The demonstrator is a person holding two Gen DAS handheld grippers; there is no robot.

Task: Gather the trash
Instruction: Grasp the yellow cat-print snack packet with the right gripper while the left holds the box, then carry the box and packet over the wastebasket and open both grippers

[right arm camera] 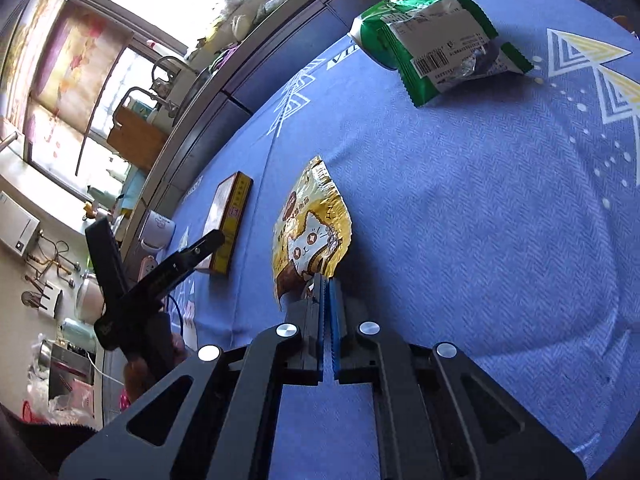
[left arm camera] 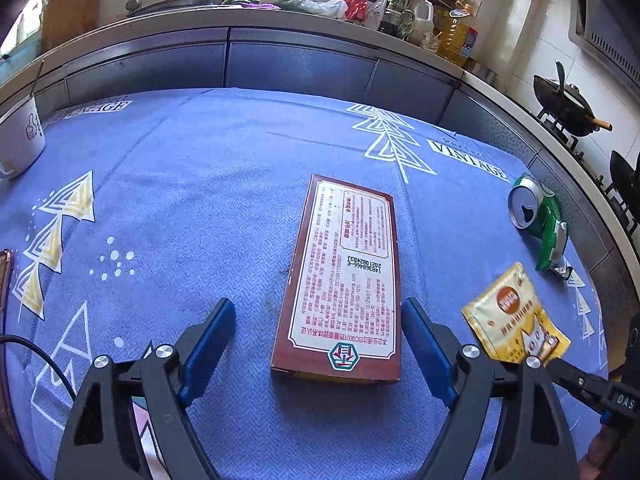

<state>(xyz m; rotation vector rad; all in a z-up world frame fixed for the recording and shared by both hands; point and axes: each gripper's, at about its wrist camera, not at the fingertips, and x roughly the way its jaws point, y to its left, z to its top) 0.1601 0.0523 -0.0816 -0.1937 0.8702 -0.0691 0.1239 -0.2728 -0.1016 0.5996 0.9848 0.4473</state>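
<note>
While your right hand-held gripper (right arm camera: 326, 280) clamps the pouch (right arm camera: 310, 232), your left (left arm camera: 318, 312) gapes astride the box (left arm camera: 344, 280); can (left arm camera: 524, 204) and wrapper (right arm camera: 436, 36) remain.

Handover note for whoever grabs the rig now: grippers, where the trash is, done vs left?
Left hand-held gripper: open, jaws either side of the near end of the brown box, not pressing it.
Right hand-held gripper: shut on the edge of the yellow cat pouch, which is tilted up off the blue tablecloth.
Green wrapper and crushed can lie at the far right of the cloth.
Done: pouch gripped. Left: box, wrapper, can. No bin in view.
</note>
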